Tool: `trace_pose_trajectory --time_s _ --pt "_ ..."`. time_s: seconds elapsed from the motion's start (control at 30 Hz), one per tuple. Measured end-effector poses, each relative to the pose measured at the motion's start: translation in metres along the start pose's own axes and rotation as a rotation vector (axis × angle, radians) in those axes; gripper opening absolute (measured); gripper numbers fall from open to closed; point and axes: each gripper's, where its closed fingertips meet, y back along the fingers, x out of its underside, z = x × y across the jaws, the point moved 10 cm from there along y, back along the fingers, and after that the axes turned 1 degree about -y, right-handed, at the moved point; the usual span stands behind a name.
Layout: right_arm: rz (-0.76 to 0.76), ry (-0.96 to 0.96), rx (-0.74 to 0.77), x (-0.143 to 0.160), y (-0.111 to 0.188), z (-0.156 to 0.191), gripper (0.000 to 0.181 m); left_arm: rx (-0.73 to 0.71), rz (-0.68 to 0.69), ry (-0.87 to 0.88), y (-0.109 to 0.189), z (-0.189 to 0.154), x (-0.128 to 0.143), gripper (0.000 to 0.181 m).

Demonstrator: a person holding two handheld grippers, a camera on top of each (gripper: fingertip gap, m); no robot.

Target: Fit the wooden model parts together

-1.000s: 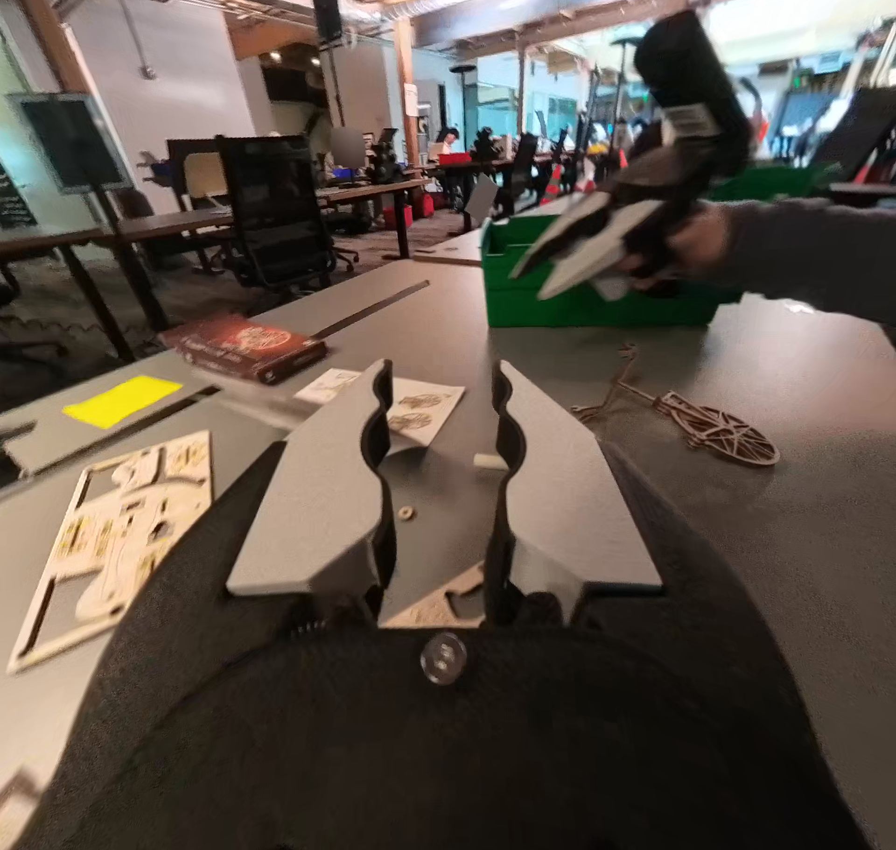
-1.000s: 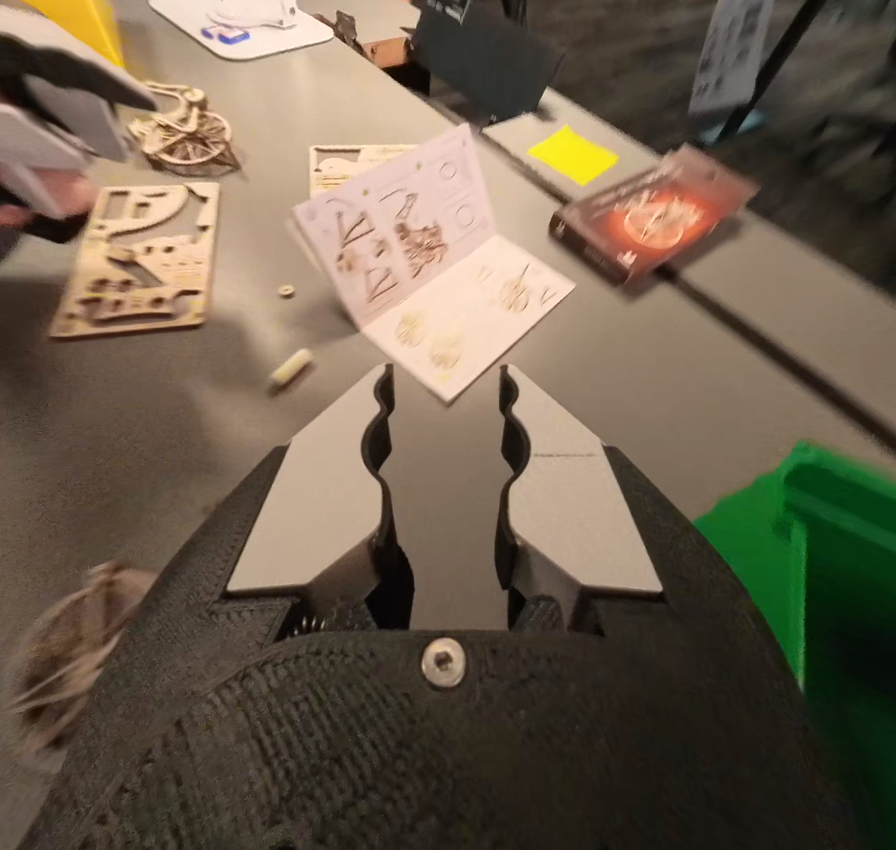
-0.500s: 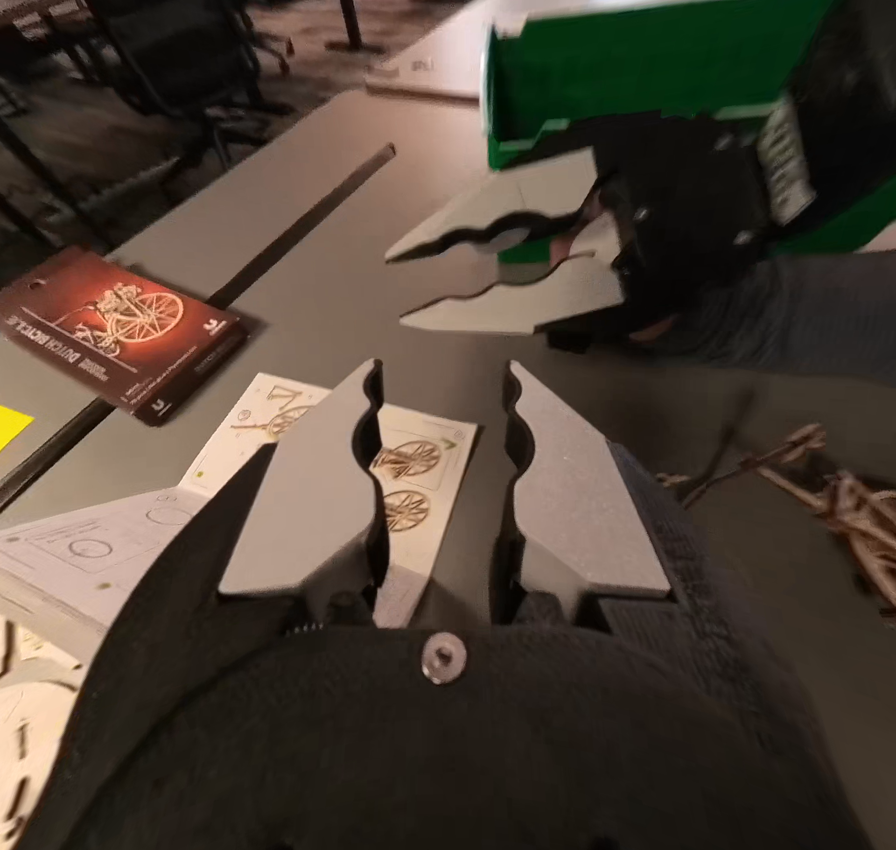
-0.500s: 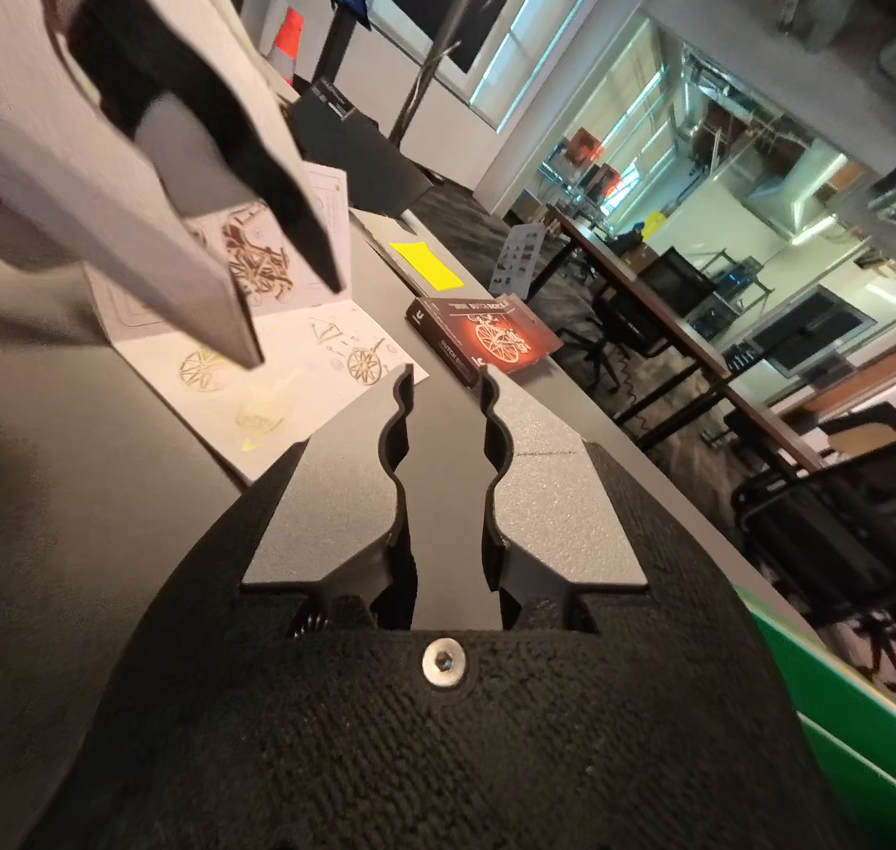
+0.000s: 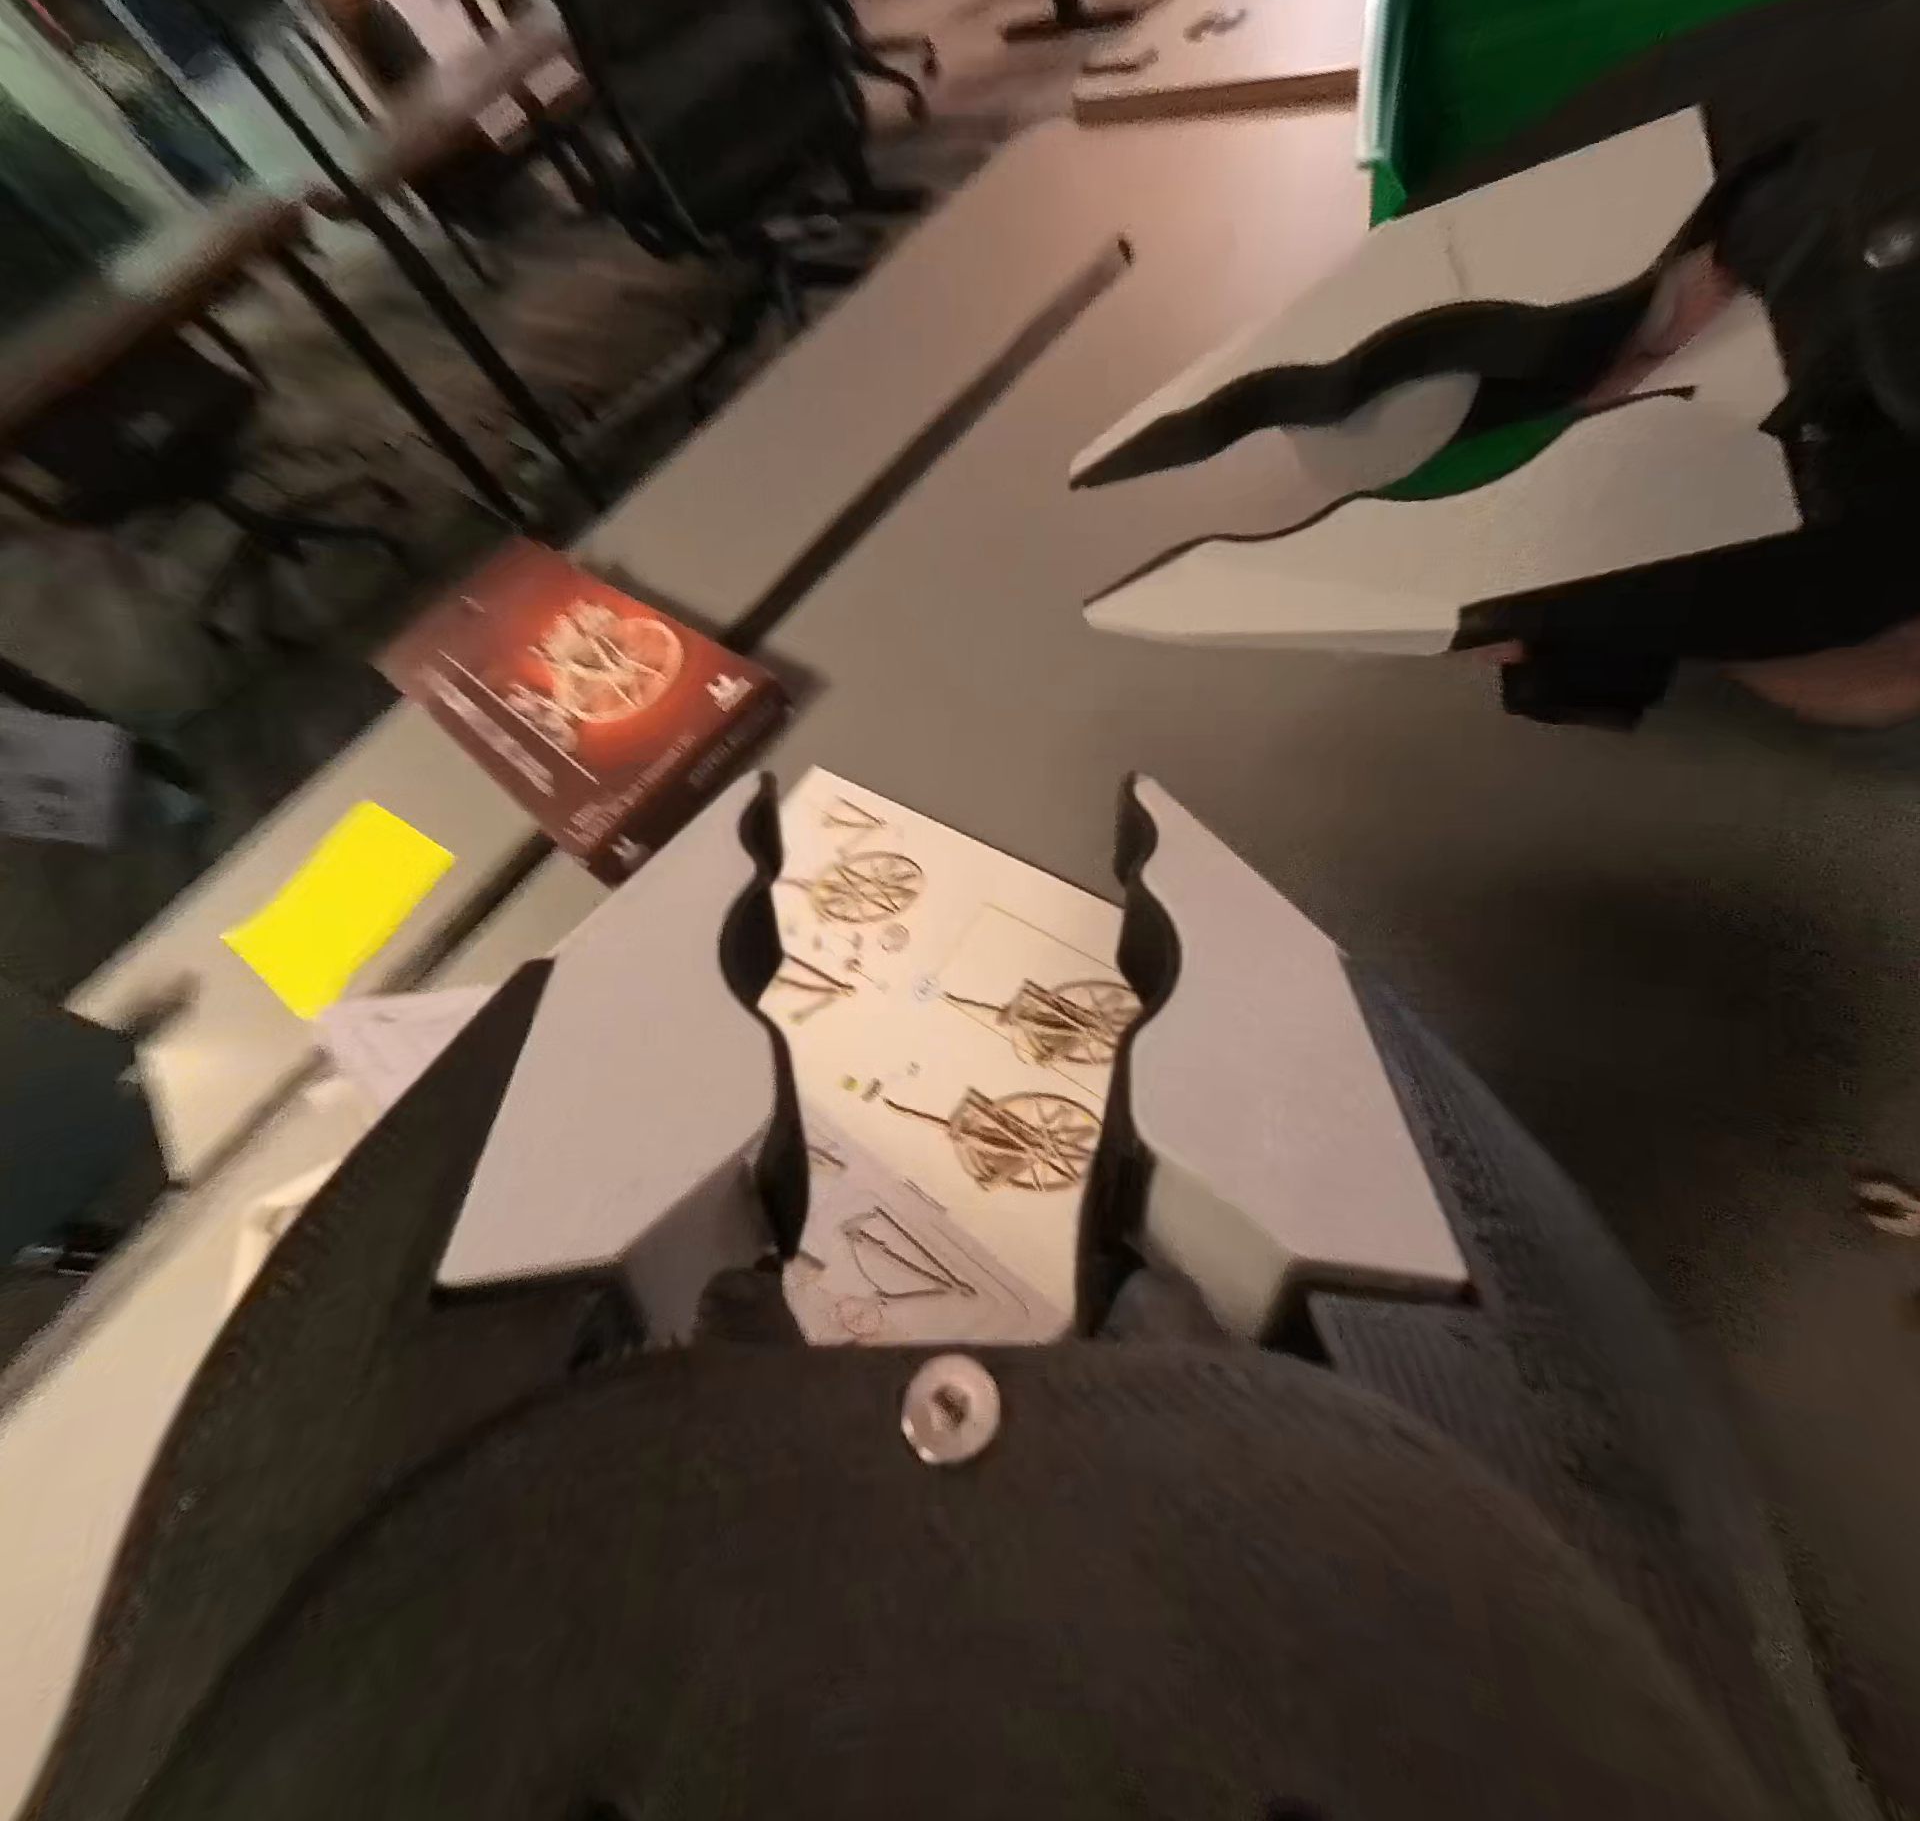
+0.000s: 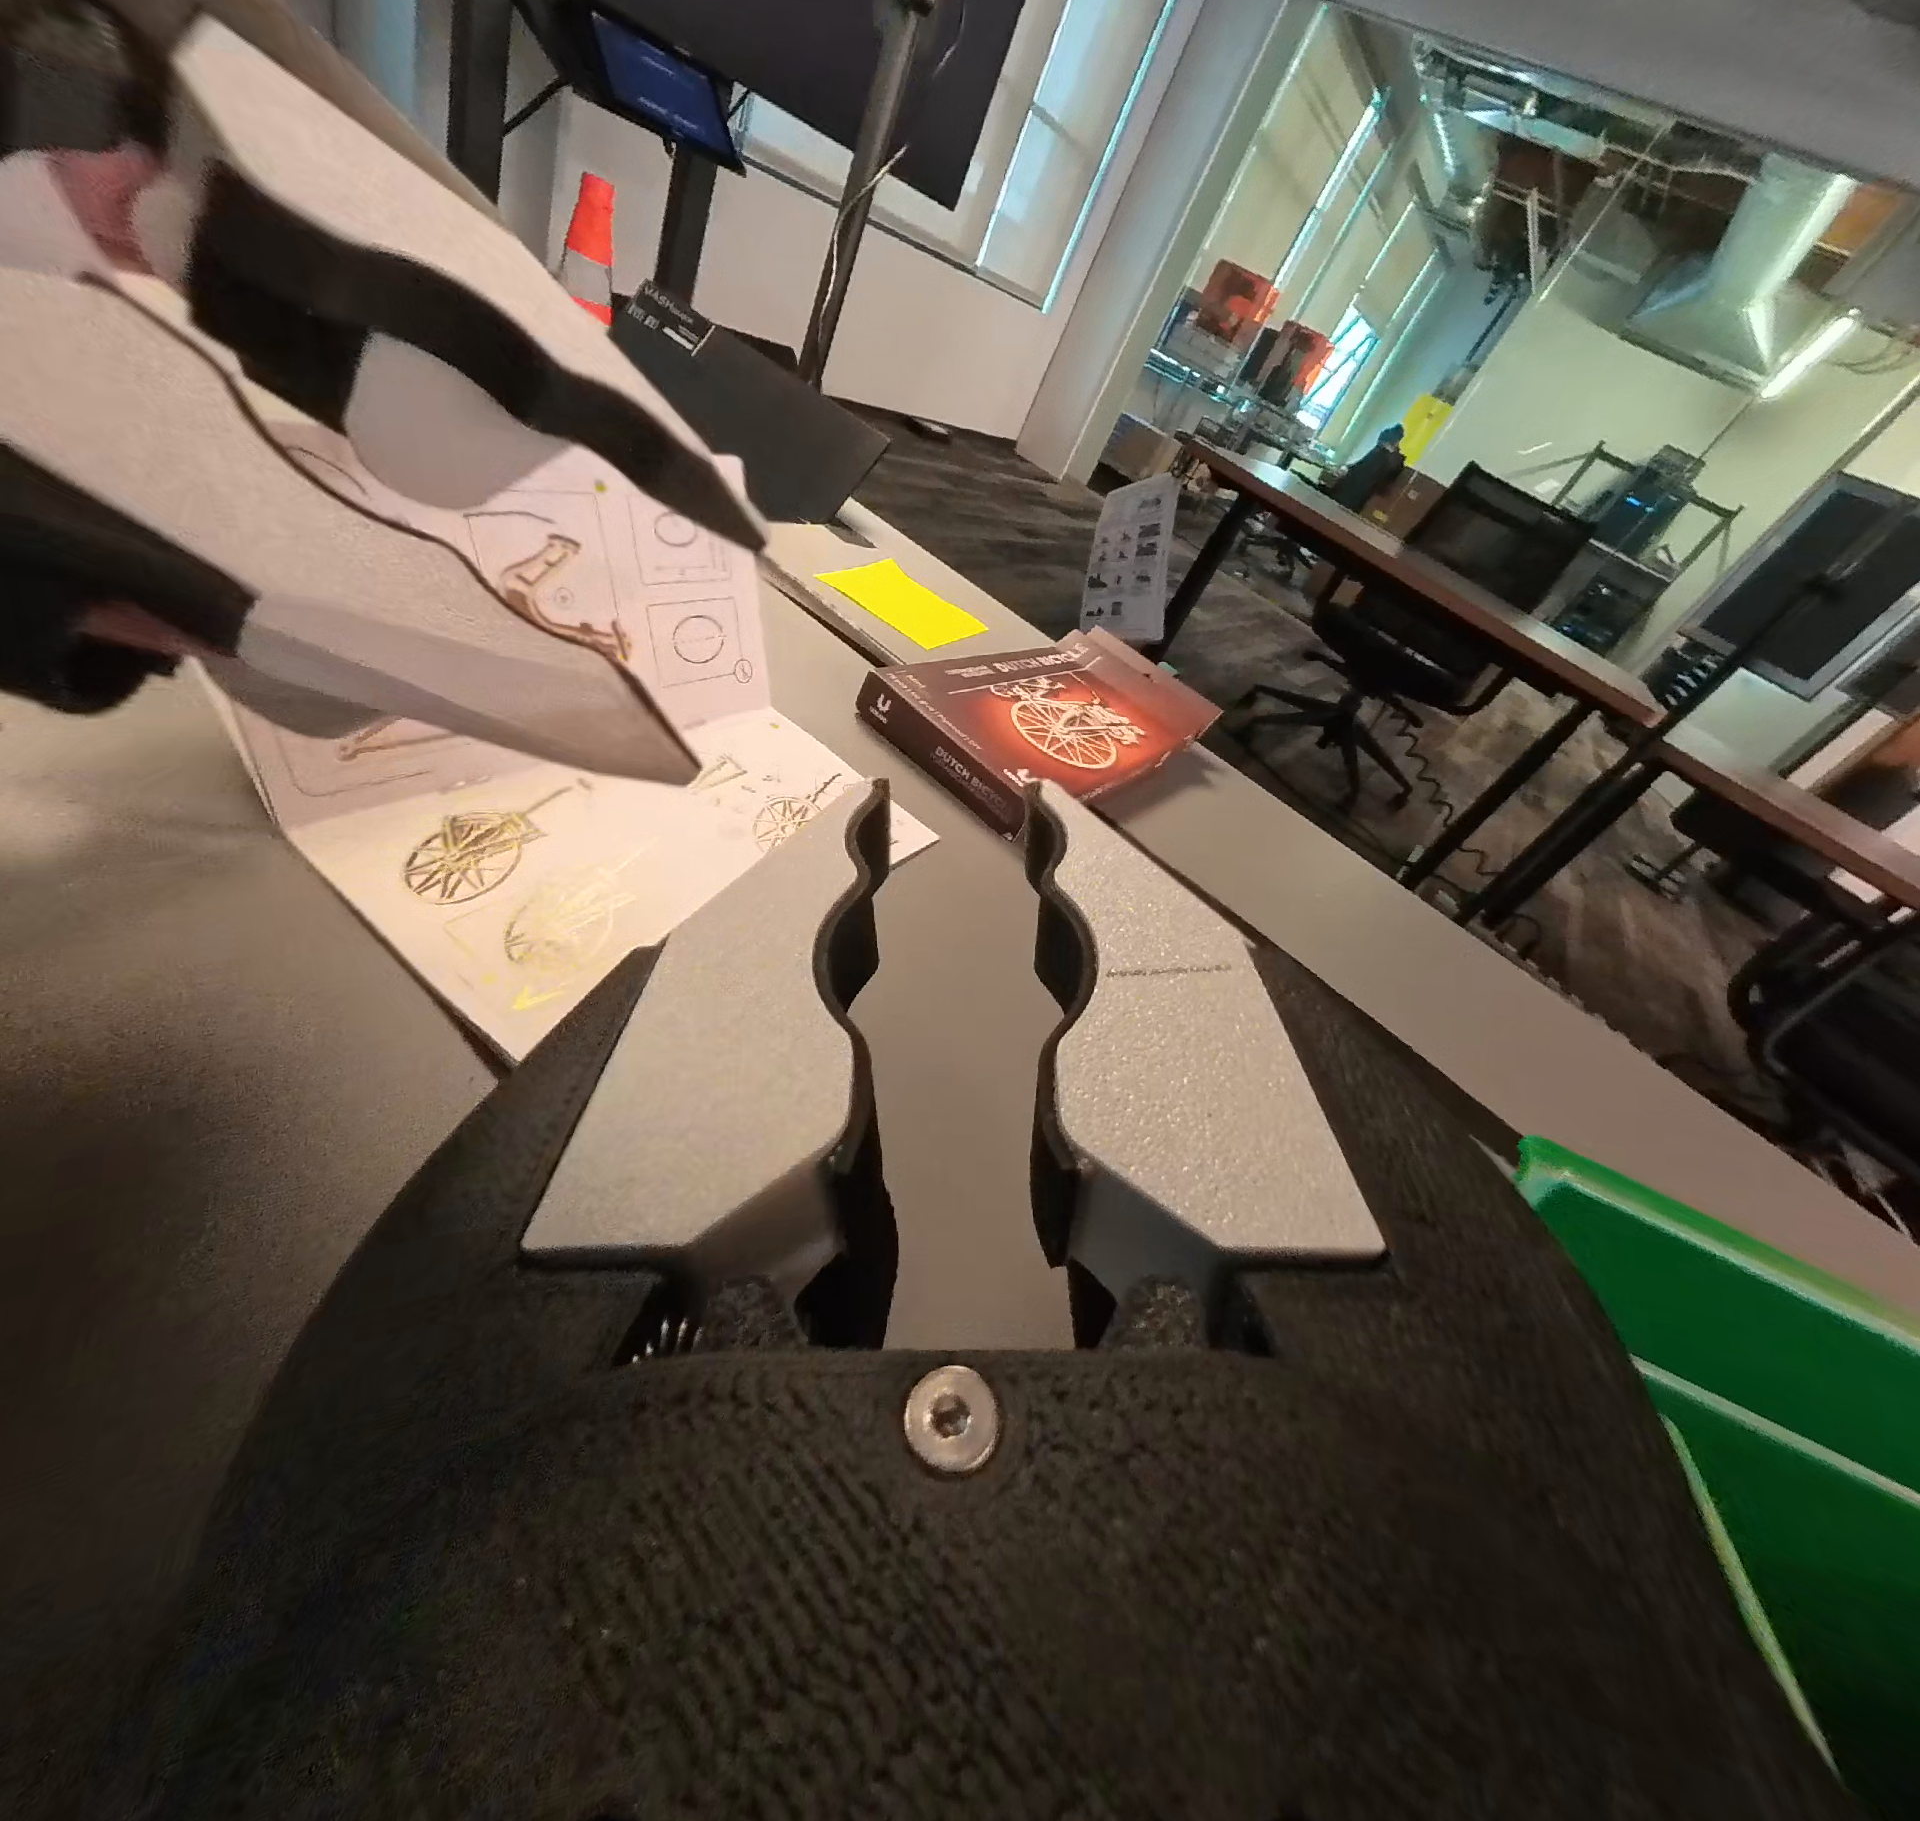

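Note:
My left gripper [image 5: 948,795] is open wide and empty, hovering over the unfolded instruction sheet [image 5: 966,992] on the grey table [image 5: 935,524]. My right gripper [image 6: 956,795] is open with a narrower gap and nothing between its pads, just past the sheet's edge [image 6: 468,867]. Each gripper shows in the other's view: the right one [image 5: 1086,545] at the upper right, the left one [image 6: 727,654] at the upper left, close by. Only a blurred bit of a wooden part [image 5: 1886,1200] shows, at the right edge of the left wrist view.
A red-brown kit box [image 5: 592,691] lies beyond the sheet, also in the right wrist view [image 6: 1049,722]. A yellow note [image 5: 332,904] is stuck near the table seam. A green bin [image 6: 1766,1356] stands on the right. Office chairs and desks lie beyond the table edge. Across from one pair of fingers to the other is roughly 6 cm.
My left jaws have opened wider and the gripper has tipped down over the sheet. My right jaws narrowed on air a second ago and have stayed so. The two grippers have come closer together.

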Motion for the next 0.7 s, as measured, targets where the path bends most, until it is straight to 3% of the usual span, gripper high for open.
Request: trace_pose_trajectory --time_s 0.1,0.2,0.4,0.47,0.5,0.57,0.7 --pt "-0.001 -0.009 0.001 0.000 0.000 -0.001 0.023 -0.136 -0.123 -0.211 0.003 -0.020 -0.009 0.041" --pt "0.000 -0.007 -0.001 0.000 0.000 -0.001 0.023 -0.118 -0.210 -0.283 0.003 -0.036 -0.015 0.031" --pt "0.009 0.005 -0.007 0.000 -0.001 0.001 0.023 -0.002 0.035 -0.275 -0.012 -0.019 0.010 0.035" --pt "0.012 0.009 -0.010 0.000 -0.001 0.001 0.022 0.100 0.065 -0.243 -0.012 -0.014 0.016 0.035" --pt "0.012 0.010 -0.012 0.000 -0.001 0.001 0.022 0.177 0.075 -0.220 -0.012 -0.013 0.019 0.043" --pt "0.012 0.014 -0.015 0.000 -0.001 0.002 0.022 0.393 0.109 -0.180 -0.011 -0.016 0.029 0.052" --pt "0.020 0.031 -0.028 0.000 -0.002 0.004 0.022 0.517 0.141 -0.078 -0.011 -0.009 0.047 0.056"
